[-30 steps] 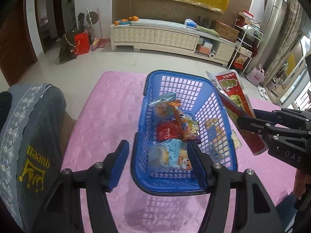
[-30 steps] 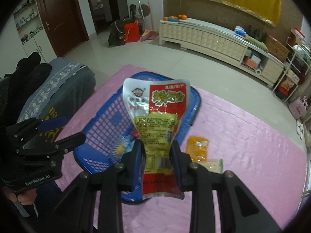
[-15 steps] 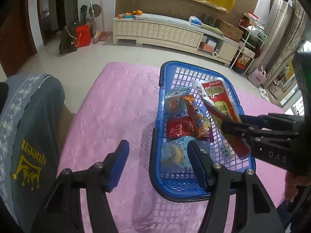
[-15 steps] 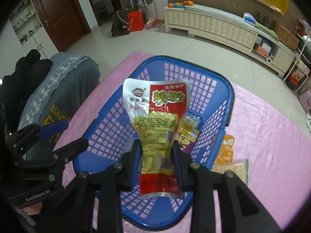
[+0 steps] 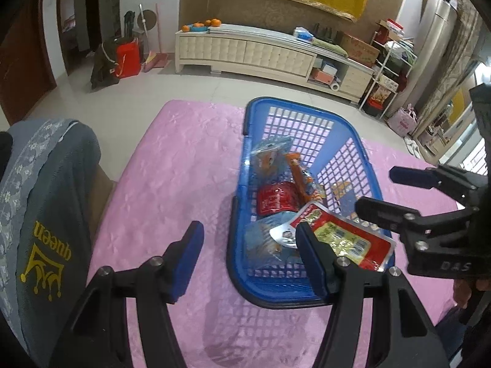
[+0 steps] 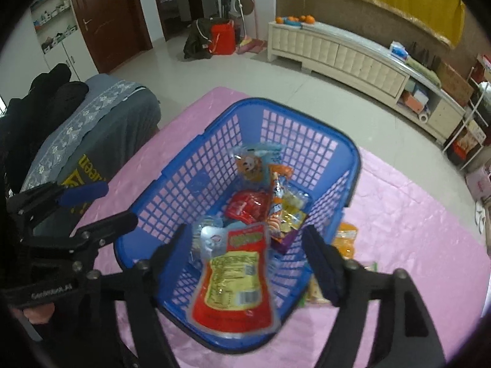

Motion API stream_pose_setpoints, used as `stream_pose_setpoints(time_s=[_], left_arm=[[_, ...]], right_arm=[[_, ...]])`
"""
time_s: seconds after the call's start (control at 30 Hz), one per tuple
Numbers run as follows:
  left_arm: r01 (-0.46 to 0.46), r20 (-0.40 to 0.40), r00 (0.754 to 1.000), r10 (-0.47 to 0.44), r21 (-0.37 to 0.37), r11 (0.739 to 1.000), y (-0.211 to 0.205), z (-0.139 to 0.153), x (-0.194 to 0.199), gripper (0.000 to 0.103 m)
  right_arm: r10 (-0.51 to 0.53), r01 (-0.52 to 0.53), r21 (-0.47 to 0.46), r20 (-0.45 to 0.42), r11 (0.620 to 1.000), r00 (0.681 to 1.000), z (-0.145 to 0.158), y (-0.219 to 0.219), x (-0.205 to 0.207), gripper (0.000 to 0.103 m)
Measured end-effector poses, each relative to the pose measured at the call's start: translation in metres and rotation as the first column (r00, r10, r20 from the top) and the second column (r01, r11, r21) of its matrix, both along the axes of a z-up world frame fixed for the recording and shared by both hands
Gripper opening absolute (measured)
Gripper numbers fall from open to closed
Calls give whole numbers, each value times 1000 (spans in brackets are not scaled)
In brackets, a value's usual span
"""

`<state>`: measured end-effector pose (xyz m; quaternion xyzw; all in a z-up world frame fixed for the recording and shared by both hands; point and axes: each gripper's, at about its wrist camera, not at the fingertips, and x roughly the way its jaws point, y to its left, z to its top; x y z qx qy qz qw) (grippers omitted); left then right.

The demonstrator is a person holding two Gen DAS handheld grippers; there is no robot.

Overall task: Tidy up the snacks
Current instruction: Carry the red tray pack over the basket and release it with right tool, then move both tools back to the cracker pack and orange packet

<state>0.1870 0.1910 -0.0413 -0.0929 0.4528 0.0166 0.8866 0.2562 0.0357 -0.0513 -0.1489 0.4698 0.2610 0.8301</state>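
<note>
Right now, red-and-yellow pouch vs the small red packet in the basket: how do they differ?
The red-and-yellow pouch is the larger and longer one; the small red packet is short and crumpled. The pouch lies at the near end of the blue basket, overlapping its rim, between the opening jaws of the right hand-held gripper with no pad on it; the packet sits mid-basket among other snacks. Both are glossy sealed snack packs.

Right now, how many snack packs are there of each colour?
Red: 2, the red pack and the red-yellow pouch
Blue: 2, the cartoon pack and the light-blue pack
Orange: 2, the strip and the orange pack outside the basket
Yellow: 1, the yellow pack
Pale: 1, the pale pack outside
Total: 8, though the pile is hard to separate
</note>
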Motion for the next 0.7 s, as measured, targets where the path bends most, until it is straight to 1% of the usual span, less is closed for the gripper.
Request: stream_pose_setpoints(time_s=[0.2,0.37,0.57,0.67,0.7], left_arm=[[46,18,999,-46,20,999,-26,10,-1,60],[79,19,997,-80,42,996,-50,16,3,60],[134,11,991,-135,69,989,-88,19,14,60],[173,8,985,-175,99,980,-111,19,18,70],[186,12,982,-188,109,976,-118,20,19,70]], right_arm=[[-61,61,14,17,998,998,12,-40,-3,83],[-127,126,50,16,991,992,21,-82,-2,83],[-157,154,85,35,984,987,29,-114,-3,83],[-172,168,85,50,982,984,31,-129,-5,83],[-179,174,83,54,981,982,30,-136,-6,83]])
